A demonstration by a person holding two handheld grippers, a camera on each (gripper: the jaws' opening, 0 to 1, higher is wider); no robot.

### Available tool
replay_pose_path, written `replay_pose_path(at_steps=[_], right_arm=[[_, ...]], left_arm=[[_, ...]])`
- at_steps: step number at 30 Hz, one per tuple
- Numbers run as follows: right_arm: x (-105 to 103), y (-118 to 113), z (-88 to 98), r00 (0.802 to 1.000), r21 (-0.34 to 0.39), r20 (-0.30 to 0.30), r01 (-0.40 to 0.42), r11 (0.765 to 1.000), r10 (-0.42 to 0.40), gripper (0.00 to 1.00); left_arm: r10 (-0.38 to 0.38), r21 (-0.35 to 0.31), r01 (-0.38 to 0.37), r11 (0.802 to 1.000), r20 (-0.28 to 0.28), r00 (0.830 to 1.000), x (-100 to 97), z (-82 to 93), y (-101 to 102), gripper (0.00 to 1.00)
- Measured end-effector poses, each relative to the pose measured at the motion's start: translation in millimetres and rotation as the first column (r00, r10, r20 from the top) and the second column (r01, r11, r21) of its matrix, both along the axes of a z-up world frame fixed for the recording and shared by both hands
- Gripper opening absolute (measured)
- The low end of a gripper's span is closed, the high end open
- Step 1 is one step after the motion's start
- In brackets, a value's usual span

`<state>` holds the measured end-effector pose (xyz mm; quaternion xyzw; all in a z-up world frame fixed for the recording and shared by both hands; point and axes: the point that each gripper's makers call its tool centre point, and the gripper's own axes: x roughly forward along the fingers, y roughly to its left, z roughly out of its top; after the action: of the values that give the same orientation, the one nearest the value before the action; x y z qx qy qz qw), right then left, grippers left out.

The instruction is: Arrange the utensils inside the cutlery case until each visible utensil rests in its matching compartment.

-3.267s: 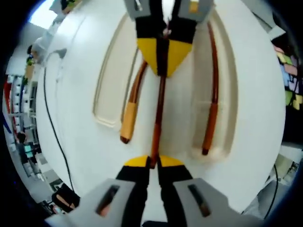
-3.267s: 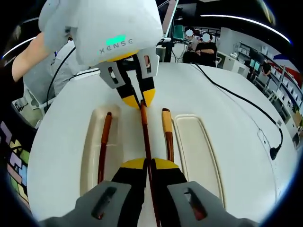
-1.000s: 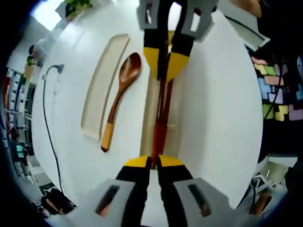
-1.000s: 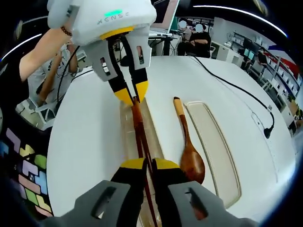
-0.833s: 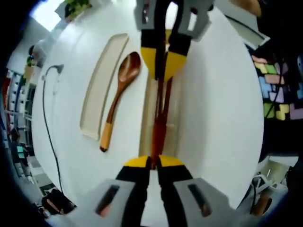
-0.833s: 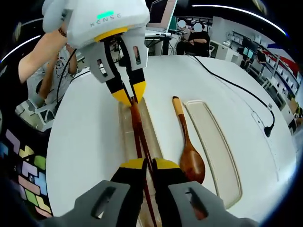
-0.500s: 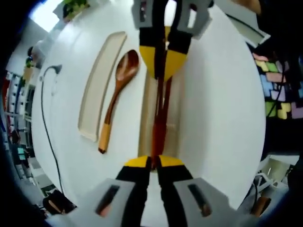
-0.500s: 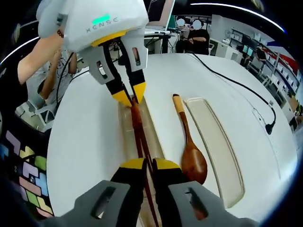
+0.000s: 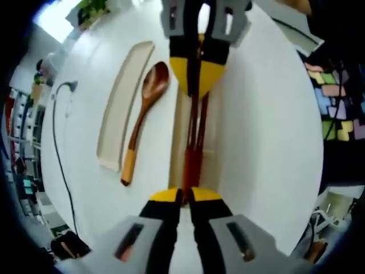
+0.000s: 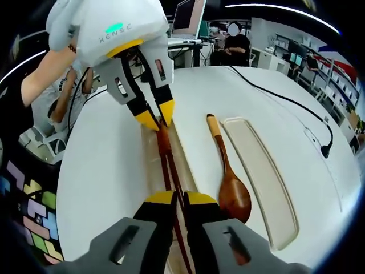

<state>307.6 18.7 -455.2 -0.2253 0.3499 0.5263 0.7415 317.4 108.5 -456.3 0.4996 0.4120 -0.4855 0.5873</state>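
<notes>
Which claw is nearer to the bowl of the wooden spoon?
Right. The right claw grips the chopsticks just beside the spoon bowl; the left claw grips them at the far end, by the spoon's handle tip.

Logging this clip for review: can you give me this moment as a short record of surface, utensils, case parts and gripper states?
surface: round white table
chopsticks: dark red-brown wooden chopsticks, over the narrow clear case compartment
spoon: brown wooden spoon on the table, between the two case parts
other case part: cream oblong tray, nothing in it
left gripper: shut on one chopstick end
right gripper: shut on the other end
</notes>
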Motion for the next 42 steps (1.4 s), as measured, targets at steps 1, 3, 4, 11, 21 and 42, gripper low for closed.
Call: replay_pose_path(at_steps=[1,3,4,11,21,42], right_arm=[[0.2,-0.1,0.2,1.000,-0.001,0.003,-0.001,1.000,0.001,0.04],[0.0,-0.9,-0.5,1.000,-0.006,0.002,-0.003,1.000,0.003,0.04],[-0.3,-1.2,-0.5,1.000,-0.007,0.001,-0.004,1.000,0.004,0.04],[-4.0,-4.2,2.6,1.000,-0.005,0.010,-0.016,1.000,0.016,0.04],[-0.7,-9.0,10.6,0.999,0.087,-0.017,0.035,0.996,-0.033,0.06],[42.1,-47.3,15.2,0.975,0.122,0.023,0.215,0.969,-0.220,0.15]], left_arm=[[0.007,-0.004,-0.007,1.000,-0.007,1.000,-2.3,0.0,0.6,0.07],[0.014,-0.017,-0.014,1.000,-0.006,1.000,-2.7,0.9,1.6,0.07],[0.015,-0.020,-0.015,1.000,-0.007,1.000,-3.4,1.2,2.7,0.07],[0.042,-0.086,-0.043,0.995,-0.014,0.999,-6.2,4.5,6.8,0.07],[0.165,-0.359,-0.156,0.920,-0.006,0.986,1.4,21.4,3.6,0.06],[0.489,-0.714,-0.490,0.499,-0.235,0.840,61.0,23.2,20.3,0.27]])
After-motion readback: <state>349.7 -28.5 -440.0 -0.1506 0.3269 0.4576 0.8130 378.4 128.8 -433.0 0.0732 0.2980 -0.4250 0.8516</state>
